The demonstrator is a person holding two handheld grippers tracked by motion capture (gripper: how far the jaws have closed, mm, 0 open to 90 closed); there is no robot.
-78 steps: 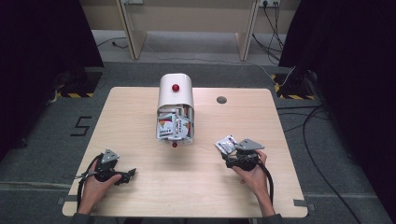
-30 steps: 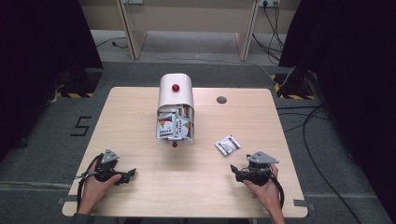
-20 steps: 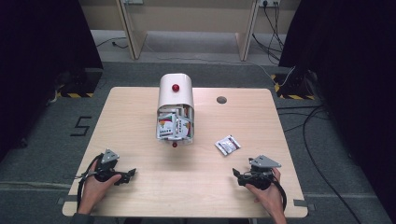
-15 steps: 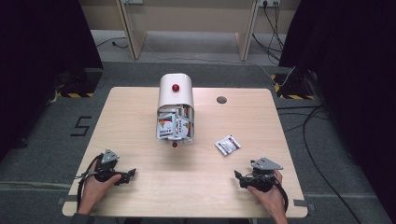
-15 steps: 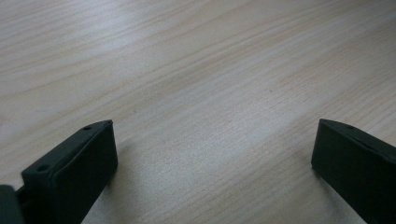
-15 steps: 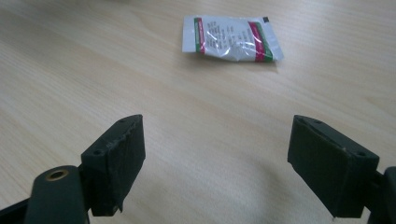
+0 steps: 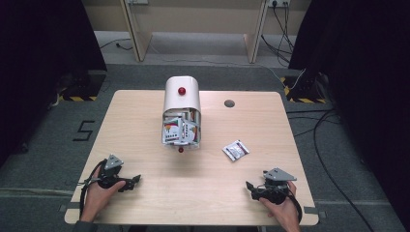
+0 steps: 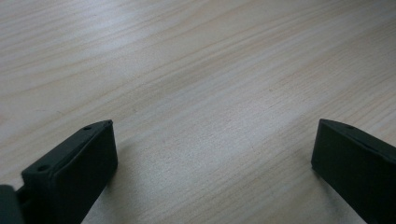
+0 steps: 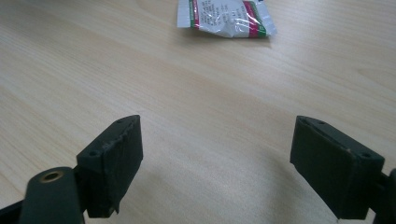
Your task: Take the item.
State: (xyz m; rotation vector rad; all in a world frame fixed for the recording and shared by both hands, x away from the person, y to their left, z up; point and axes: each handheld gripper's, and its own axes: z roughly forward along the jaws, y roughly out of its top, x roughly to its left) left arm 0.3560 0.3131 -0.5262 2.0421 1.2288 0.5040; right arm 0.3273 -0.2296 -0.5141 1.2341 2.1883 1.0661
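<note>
Pale wood grain ran across the tabletop [image 7: 145, 121], which stood on grey carpet with dark curtains at both sides. Toward the far middle of it lay a white rounded bin [image 7: 181, 108] with a red knob on top, tipped so that its open mouth faced the person, packed with small packets. One loose packet [image 7: 236, 150], silvery with red and green print, lay flat on the wood to the right of the bin and apart from it.

At the near right corner the right claw [image 7: 251, 186] rested low over the wood in the person's hand, jaws spread wide with nothing between them; in the right gripper view the packet [image 9: 224, 16] lay ahead of those jaws, well clear of both. At the near left the left claw [image 7: 135, 180] sat in the other hand, also spread wide over bare wood and far from the packet.
</note>
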